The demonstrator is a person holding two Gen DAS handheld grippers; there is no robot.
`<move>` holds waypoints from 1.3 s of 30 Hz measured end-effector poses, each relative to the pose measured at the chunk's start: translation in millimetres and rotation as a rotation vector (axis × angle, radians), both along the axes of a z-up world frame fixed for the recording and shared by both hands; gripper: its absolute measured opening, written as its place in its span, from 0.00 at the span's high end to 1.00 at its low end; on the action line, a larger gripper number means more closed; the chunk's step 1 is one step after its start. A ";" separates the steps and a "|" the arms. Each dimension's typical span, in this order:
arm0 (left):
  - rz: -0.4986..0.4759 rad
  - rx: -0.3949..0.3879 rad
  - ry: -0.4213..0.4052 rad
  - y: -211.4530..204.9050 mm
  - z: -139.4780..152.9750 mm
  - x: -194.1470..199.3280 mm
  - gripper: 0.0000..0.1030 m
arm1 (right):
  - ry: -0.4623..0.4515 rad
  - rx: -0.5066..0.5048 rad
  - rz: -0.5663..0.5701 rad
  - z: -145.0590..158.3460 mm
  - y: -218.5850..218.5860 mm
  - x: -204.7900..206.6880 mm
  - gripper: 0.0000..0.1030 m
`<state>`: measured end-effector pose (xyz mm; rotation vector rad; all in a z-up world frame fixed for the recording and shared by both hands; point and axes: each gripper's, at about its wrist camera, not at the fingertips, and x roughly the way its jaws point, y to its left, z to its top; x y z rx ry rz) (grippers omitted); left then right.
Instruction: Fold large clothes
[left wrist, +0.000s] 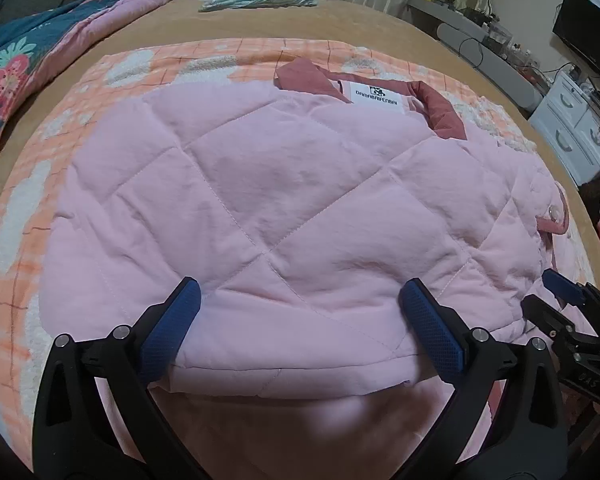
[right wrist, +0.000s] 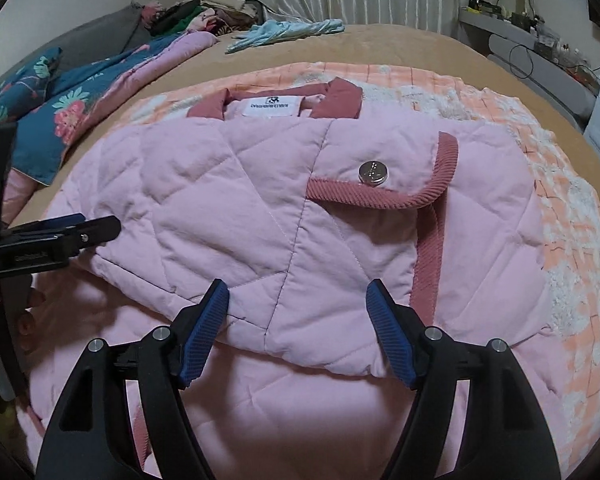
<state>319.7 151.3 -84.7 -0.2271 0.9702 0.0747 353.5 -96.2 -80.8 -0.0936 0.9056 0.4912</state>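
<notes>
On the bed, left wrist view first: pink quilted jacket lies flat on an orange checked blanket, collar and white label at the far end. Left gripper sits over the near folded edge w/ jaws wide apart, blue pads on either side of the fabric but not pinching it. Right gripper peeks in at the right edge, just beside the jacket's side.

Right wrist view: same jacket, pocket flap w/ dark pink trim and a metal snap facing up. Right gripper also spread open over the near fold, nothing clamped between the pads. Left gripper comes in from the left, at the jacket's edge.

Progress, as I read it: sides and sleeves look tucked in already, and the bottom part seems brought up over the body, so it's a compact rectangle w/ a lower layer sticking out nearest the cams. Probably left: maybe one more fold or a smoothing pass, then setting it aside. Floral quilt and a light blue garment lie well apart, untouched.
</notes>
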 end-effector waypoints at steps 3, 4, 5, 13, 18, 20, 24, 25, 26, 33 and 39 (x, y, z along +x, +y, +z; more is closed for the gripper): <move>0.006 -0.001 0.003 0.1 0.7 -0.1 0.08 | 0.017 0.033 -0.009 -4.5 -4.1 2.7 0.32; 0.006 -0.002 0.002 0.5 0.6 0.1 0.08 | 0.021 0.039 -0.011 -5.0 -4.4 3.7 0.32; 0.011 -0.004 0.000 0.6 1.6 -0.6 0.08 | 0.024 0.041 -0.013 -3.5 -5.1 4.9 0.32; 0.019 -0.007 -0.069 -6.8 37.1 -25.5 0.08 | -0.003 0.109 -0.049 28.9 -19.1 -12.7 0.15; 0.017 0.013 -0.096 -15.1 59.0 -40.7 0.08 | -0.064 0.125 -0.051 52.7 -26.9 -30.8 0.08; 0.032 0.014 -0.112 -15.8 66.4 -47.8 0.08 | -0.081 0.141 -0.054 60.5 -30.9 -37.2 0.05; 0.042 -0.003 -0.136 -16.9 77.0 -63.1 0.08 | -0.120 0.163 -0.068 76.7 -40.8 -50.5 0.05; 0.042 -0.004 -0.138 -17.6 78.6 -66.4 0.08 | -0.124 0.170 -0.074 80.0 -42.8 -52.9 0.05; 0.042 -0.004 -0.140 -18.3 81.9 -71.1 0.08 | -0.127 0.176 -0.076 83.0 -44.3 -55.0 0.05; 0.038 0.011 -0.180 -23.9 102.7 -97.6 0.08 | -0.168 0.164 -0.074 108.2 -46.7 -77.5 0.05; 0.035 0.002 -0.204 -22.6 115.3 -119.3 0.08 | -0.173 0.168 -0.077 123.0 -48.7 -95.8 0.04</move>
